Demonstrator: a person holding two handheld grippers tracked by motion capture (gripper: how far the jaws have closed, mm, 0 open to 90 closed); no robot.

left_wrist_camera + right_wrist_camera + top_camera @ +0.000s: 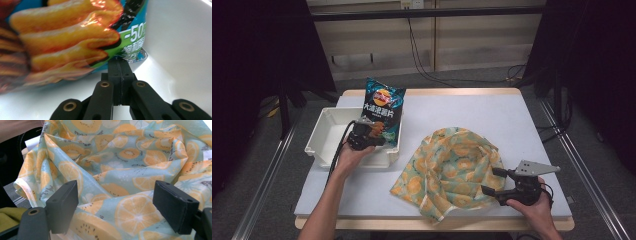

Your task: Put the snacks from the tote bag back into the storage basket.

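Note:
A teal chip bag (382, 109) stands tilted against the far right corner of a white bin (328, 131). My left gripper (371, 133) is shut on the bag's lower edge; in the left gripper view its jaws press together on the bag's seam (125, 59). A crumpled cloth (449, 167) printed with orange slices lies on the table's right half. My right gripper (494, 181) stands open at the cloth's right edge, its pads (63, 203) spread wide over the fabric (120, 167) with nothing between them.
The white bin sits at the table's left side, its inner wall (180, 45) bare beside the bag. The grey table top (472, 112) has free room behind the cloth. Black curtains and floor cables surround the table.

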